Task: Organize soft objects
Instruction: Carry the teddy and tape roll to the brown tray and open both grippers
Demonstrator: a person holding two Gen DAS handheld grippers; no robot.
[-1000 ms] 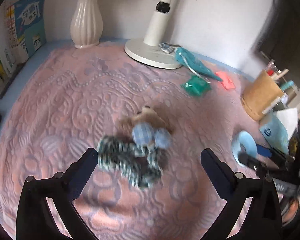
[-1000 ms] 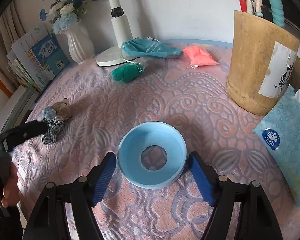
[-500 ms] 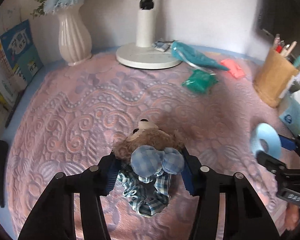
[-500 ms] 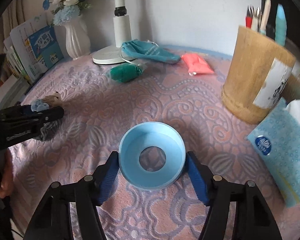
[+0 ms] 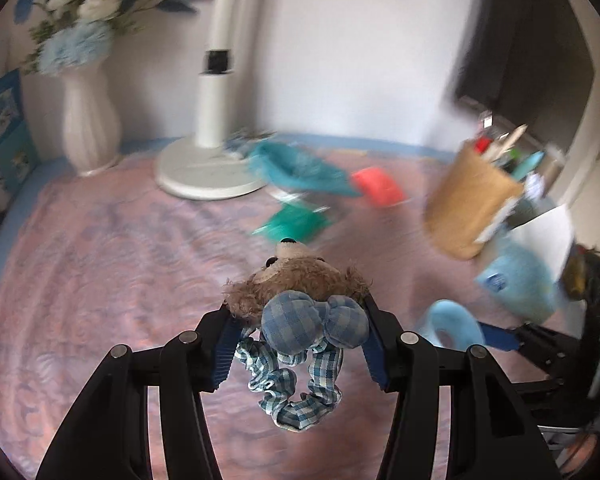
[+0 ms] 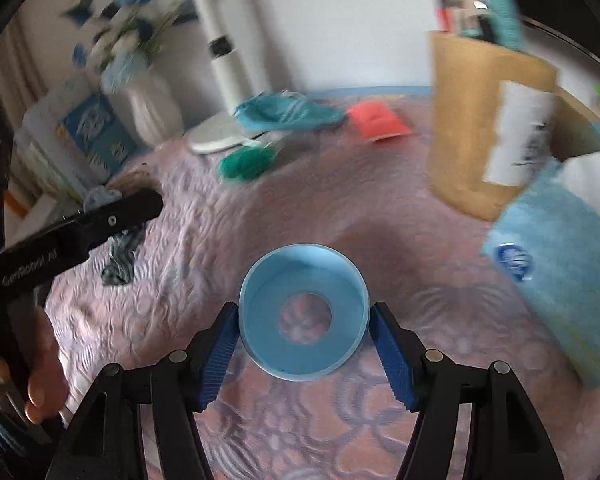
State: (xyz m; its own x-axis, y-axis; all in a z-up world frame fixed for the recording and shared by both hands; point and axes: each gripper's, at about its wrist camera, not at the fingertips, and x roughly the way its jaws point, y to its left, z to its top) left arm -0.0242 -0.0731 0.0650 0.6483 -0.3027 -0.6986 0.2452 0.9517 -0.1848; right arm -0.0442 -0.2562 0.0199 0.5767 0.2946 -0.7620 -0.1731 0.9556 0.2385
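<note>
A small brown plush bear with a blue checked bow and scrunchie (image 5: 300,292) hangs above the pink mat, clamped between the pads of my left gripper (image 5: 298,312). A light blue ring (image 6: 268,320) sits between the blue pads of my right gripper (image 6: 304,320), which is shut on its rim, just above the mat. The right wrist view shows the left gripper (image 6: 100,216) at the left with the checked scrunchie (image 6: 120,256) dangling under it. In the left wrist view the ring (image 5: 454,322) appears low on the right.
At the back stand a white vase (image 5: 90,128) and a lamp base (image 5: 208,176). A teal pouch (image 5: 300,168), red packet (image 5: 380,186) and green packet (image 5: 296,222) lie near it. A wooden pen holder (image 5: 472,208) and blue tissue pack (image 5: 516,280) stand at the right.
My left gripper closed on the plush bear and raised it off the mat, moving toward the right. My right gripper tightened on the blue ring and lifted it slightly.
</note>
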